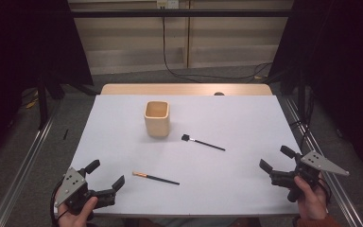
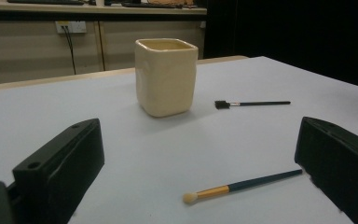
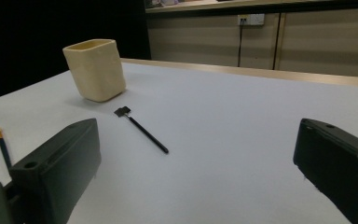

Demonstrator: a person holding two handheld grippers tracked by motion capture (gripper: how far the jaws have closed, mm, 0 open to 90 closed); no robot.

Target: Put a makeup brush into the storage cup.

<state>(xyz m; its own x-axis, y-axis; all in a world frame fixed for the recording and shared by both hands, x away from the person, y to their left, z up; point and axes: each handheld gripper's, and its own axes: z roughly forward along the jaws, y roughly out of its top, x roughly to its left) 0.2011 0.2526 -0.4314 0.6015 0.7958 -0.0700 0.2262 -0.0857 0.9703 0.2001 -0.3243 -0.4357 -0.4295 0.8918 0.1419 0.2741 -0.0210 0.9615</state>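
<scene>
Both grippers, left (image 1: pixel 108 176) and right (image 1: pixel 276 159), hovered with jaws wide apart and empty at the near table (image 1: pixel 246 123) edge. Two thin brushes (image 1: pixel 155 178) (image 1: pixel 203 142) lay flat near a cup (image 1: pixel 157 118); closing jaws might skid them aside.

The cup (image 1: pixel 157 118) stands on the bench (image 1: pixel 246 118). 1 brush (image 1: pixel 203 143) lies right of the cup, another brush (image 1: pixel 156 178) lies before it.

Left gripper (image 1: pixel 108 174), right gripper (image 1: pixel 277 157): jaws wide apart, hand-held low, holding nothing.
</scene>
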